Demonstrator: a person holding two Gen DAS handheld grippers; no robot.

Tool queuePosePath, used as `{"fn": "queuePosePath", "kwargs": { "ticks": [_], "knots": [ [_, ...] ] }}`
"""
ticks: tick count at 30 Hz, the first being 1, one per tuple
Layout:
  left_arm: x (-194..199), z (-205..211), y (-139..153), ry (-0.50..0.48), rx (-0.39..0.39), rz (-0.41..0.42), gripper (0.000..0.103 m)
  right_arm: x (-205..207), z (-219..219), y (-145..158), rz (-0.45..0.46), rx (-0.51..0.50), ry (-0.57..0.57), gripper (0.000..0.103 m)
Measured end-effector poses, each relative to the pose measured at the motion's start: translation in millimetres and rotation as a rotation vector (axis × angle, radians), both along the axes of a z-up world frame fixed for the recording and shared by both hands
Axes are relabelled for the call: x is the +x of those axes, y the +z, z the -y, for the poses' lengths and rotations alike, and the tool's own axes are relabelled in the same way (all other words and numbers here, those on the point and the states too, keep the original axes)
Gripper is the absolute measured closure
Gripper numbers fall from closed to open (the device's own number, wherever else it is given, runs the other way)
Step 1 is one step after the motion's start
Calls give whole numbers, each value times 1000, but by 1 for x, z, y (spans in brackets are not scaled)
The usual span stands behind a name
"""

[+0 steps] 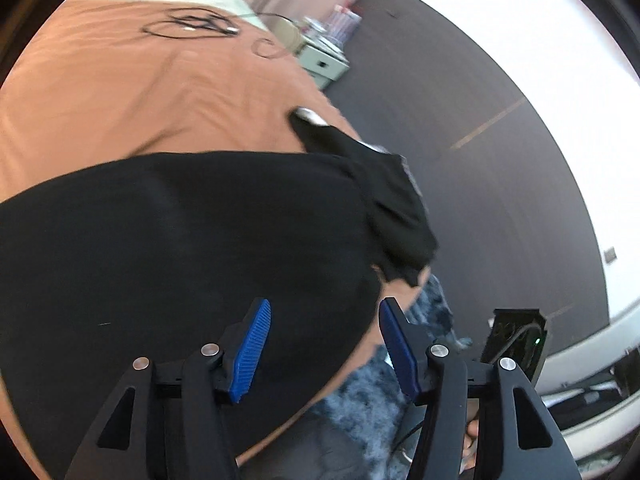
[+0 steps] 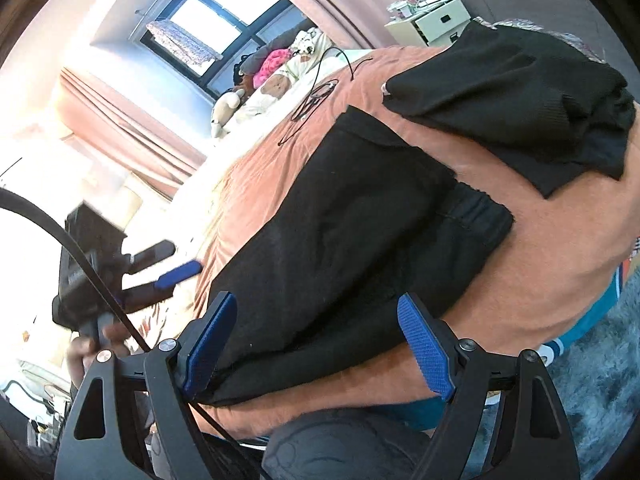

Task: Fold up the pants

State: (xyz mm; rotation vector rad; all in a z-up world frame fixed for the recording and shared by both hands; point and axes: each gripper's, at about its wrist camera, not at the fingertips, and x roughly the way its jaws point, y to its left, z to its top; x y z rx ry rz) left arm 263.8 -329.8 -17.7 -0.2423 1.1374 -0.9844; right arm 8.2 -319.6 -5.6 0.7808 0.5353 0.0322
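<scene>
The black pants [image 2: 340, 248] are lying folded on the orange bedspread [image 2: 560, 248], near its edge. The left gripper [image 1: 325, 344] is hovering over them, jaws apart, gripping nothing; the right gripper [image 2: 316, 344] is standing wide open, empty.

Black pants [image 2: 352, 240] lie on an orange-brown bedspread [image 1: 132, 92]; a second black garment [image 2: 532, 104] too. Gripper pads [image 1: 252, 352] are ribbed blue on black arms. The rug [image 2: 600, 380] is mottled blue-grey, the nightstand [image 2: 432, 20] pale green
</scene>
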Motion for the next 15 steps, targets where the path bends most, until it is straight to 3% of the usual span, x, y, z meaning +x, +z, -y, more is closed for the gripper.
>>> {"fn": "queuePosePath", "kwargs": {
  "ticks": [7, 15],
  "knots": [
    [21, -71, -6, 135, 58, 35, 44, 30, 24, -14, -20, 91, -10, 21],
    [28, -140, -29, 260, 109, 1, 44, 65, 53, -32, -46, 173, -22, 21]
  ]
}}
